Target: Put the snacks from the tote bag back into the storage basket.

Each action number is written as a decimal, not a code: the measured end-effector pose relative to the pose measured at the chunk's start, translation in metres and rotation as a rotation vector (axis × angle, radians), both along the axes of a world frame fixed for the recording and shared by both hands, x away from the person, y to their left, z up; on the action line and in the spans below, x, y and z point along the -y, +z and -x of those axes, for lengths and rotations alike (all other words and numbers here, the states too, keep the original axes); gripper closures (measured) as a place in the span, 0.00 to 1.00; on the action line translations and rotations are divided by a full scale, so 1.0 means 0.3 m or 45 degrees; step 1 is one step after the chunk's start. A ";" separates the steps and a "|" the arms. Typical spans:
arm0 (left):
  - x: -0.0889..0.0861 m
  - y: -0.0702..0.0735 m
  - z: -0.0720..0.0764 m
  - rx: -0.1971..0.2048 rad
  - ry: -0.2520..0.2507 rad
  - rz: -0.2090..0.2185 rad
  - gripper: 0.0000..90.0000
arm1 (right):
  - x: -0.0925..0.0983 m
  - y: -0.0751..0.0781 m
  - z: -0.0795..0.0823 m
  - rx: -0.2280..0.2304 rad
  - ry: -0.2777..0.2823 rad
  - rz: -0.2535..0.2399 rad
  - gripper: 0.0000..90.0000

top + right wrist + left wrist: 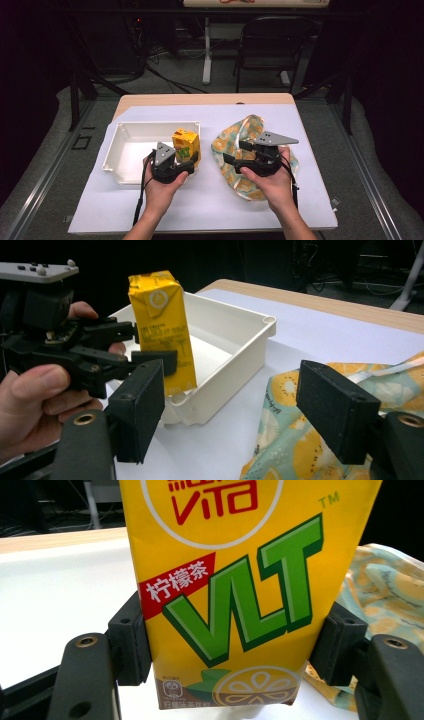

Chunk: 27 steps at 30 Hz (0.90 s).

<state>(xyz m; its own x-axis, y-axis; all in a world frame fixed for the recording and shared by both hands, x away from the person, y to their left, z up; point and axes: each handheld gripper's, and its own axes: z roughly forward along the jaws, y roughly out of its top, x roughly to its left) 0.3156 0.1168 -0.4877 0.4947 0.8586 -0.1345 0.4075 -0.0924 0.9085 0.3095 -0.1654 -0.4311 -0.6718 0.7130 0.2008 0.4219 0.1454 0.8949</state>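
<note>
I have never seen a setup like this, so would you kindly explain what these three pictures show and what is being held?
There is no robot arm here: a person at a table holds a hand-held tool with two black jaws in each hand. The high view looks down from above the person's side. The other two pictures come from small cameras riding on each gripper, looking along its own jaws.

On the table, covered in white, lie a white tray and a patterned cloth.

The left gripper is shut on a yellow carton of lemon tea; its view shows a pad pressed on each side. The carton is upright at the tray's near right corner; whether it is lifted or resting I cannot tell.

The right gripper is over the cloth with its jaws open and nothing between them.
</note>
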 end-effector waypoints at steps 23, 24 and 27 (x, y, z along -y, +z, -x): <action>-0.122 -0.034 -0.102 0.018 0.240 -0.017 0.36 | 0.172 -0.023 0.000 0.045 -0.150 0.030 0.27; -0.124 -0.036 -0.108 0.019 0.250 -0.019 0.36 | 0.183 -0.031 0.002 0.046 -0.152 0.036 0.27; -0.127 -0.047 -0.125 0.016 0.269 -0.021 0.36 | 0.209 -0.058 0.012 0.053 -0.165 0.040 0.27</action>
